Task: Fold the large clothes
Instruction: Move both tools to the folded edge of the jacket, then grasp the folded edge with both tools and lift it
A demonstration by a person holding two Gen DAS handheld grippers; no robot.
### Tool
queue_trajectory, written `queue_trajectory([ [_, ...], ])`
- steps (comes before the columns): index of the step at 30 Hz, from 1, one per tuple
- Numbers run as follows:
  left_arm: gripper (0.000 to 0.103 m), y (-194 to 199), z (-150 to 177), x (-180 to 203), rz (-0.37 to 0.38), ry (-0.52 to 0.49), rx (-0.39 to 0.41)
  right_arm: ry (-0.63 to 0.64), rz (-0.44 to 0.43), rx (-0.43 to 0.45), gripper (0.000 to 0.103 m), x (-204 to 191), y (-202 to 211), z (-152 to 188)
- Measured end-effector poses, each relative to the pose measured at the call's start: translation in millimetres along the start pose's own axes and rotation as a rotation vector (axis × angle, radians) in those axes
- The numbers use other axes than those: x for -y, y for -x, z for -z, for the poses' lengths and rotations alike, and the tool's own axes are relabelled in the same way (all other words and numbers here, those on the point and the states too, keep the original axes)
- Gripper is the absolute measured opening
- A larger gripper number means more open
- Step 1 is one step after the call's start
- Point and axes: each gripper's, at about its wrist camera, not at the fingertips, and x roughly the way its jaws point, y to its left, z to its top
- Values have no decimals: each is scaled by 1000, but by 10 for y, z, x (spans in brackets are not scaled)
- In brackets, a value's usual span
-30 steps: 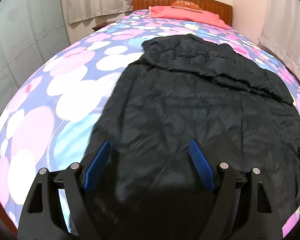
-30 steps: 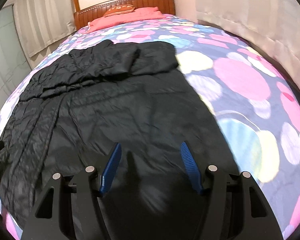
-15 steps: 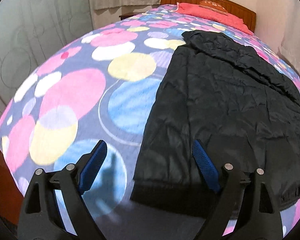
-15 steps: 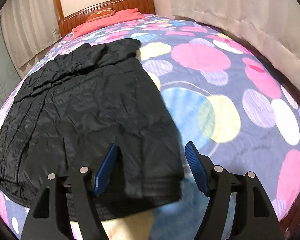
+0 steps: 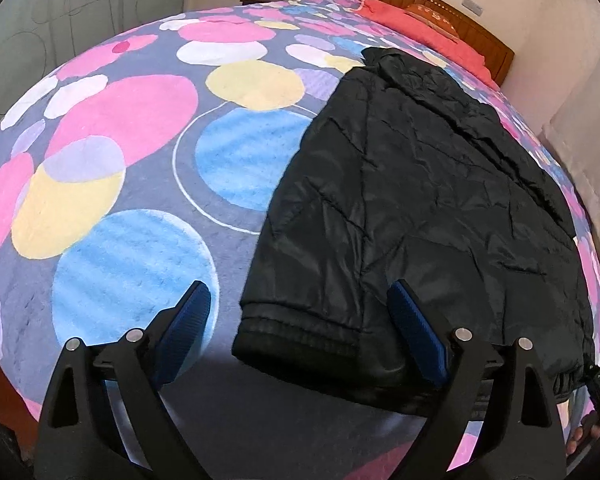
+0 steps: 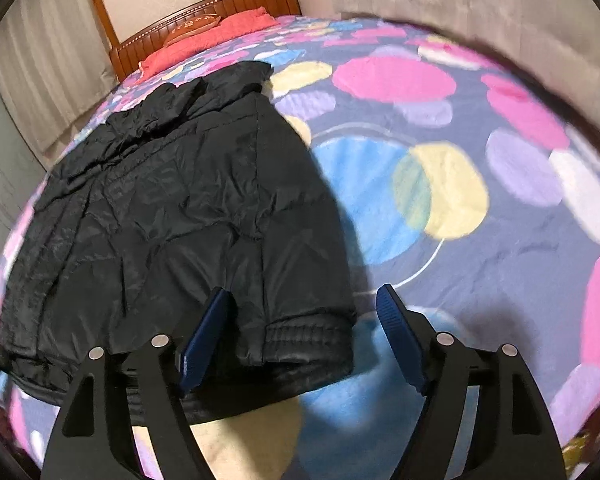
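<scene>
Hovering w/ blue pads spread apart, having just been opening, the left tongs (image 5: 300, 322) are seen low in frame, a hem corner of the black jacket (image 5: 412, 200) between them, untouched. Right tongs (image 6: 304, 320), likewise apart and just widened, straddle the other hem corner. Jacket is laid flat on the dotted bedspread (image 5: 140, 152); red pillow (image 6: 220, 28) at top.

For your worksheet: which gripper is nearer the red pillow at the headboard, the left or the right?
Neither clearly: both the left gripper and the right gripper sit at the jacket's hem, far from the red pillow.
</scene>
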Motion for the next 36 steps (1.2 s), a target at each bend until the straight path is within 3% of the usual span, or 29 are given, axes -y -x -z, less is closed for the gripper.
queue_trajectory([
  [6, 91, 6, -7, 7, 44, 14, -7, -21, -97, -22, 75, -98, -32, 62],
  [9, 89, -19, -8, 10, 83, 28, -17, -11, -90, -4, 74, -161, -21, 89],
  [13, 74, -36, -20, 33, 121, 43, -4, -24, -119, 4, 49, -171, -15, 72],
  [20, 51, -54, -16, 52, 160, 75, 13, -16, -154, 7, 27, -244, -14, 55],
  [22, 35, -43, -19, 19, 169, 95, 19, -13, -161, 13, 24, -261, 5, 49],
  [27, 17, 34, -21, -10, 201, 96, 33, -9, -182, 34, 20, -254, 95, 53],
  [36, 13, 482, -56, 0, 276, 71, 84, -21, -287, 75, 20, -253, 419, 52],
])
